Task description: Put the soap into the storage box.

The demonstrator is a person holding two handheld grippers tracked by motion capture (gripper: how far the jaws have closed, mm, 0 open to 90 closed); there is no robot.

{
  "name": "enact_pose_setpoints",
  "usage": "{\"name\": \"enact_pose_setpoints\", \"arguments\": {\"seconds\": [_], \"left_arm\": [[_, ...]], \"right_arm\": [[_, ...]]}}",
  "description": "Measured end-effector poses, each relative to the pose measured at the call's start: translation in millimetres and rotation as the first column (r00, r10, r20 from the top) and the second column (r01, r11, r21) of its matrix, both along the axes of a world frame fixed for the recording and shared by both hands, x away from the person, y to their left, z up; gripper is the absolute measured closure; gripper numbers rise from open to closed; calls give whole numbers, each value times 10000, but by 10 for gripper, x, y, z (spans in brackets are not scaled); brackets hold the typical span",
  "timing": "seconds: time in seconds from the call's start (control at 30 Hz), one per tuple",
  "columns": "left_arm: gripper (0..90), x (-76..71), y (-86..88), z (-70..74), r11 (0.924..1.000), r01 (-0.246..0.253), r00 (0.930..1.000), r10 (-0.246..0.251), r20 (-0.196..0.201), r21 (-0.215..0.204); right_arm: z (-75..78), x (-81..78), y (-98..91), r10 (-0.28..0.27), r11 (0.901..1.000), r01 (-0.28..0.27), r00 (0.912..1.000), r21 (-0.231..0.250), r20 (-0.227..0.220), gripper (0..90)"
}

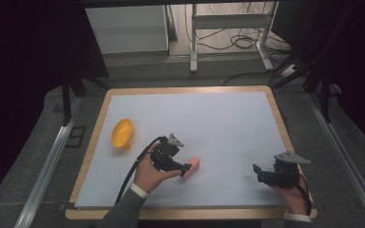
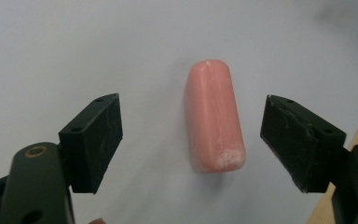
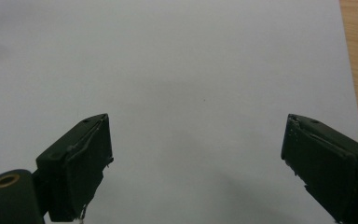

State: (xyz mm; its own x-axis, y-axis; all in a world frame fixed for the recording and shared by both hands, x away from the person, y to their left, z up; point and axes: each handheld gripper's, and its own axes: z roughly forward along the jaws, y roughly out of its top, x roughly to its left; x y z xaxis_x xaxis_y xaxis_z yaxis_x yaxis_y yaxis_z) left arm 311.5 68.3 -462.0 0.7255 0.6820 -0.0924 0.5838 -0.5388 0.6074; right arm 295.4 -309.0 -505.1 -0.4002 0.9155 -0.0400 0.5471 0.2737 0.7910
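Left hand-held gripper [image 2: 191,140] jaws apart astride pink bar [image 2: 213,116]; right hand-held gripper [image 3: 196,158] apart; yellow bowl [image 1: 122,133] on its side.

Pink block [image 1: 191,167] partly behind left gripper [image 1: 186,167]

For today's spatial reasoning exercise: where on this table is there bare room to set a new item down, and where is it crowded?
The far half of the white table top is bare. So is the stretch between the pink block and the right tool, both tools being open. The near-left part is crowded: the yellow bowl, and the left tool straddling the block.
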Motion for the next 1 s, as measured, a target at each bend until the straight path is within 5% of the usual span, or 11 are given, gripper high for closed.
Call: {"name": "enact_pose_setpoints", "arguments": {"seconds": [0.63,0.87,1.0], "left_arm": [[255,116,-328,-276,9970,90,9987,-51,-513,768],[367,106,-391,-389,9947,55,9981,8,-608,1028],[536,103,-389,-455,9958,121,9967,-46,-812,910]], "right_arm": [[-51,27,-3,-185,9998,182,9995,-124,-251,83],[-51,27,-8,-235,9997,232,9994,-127,-241,83],[-63,32,-6,-235,9995,230,9993,-198,-278,83]]}}
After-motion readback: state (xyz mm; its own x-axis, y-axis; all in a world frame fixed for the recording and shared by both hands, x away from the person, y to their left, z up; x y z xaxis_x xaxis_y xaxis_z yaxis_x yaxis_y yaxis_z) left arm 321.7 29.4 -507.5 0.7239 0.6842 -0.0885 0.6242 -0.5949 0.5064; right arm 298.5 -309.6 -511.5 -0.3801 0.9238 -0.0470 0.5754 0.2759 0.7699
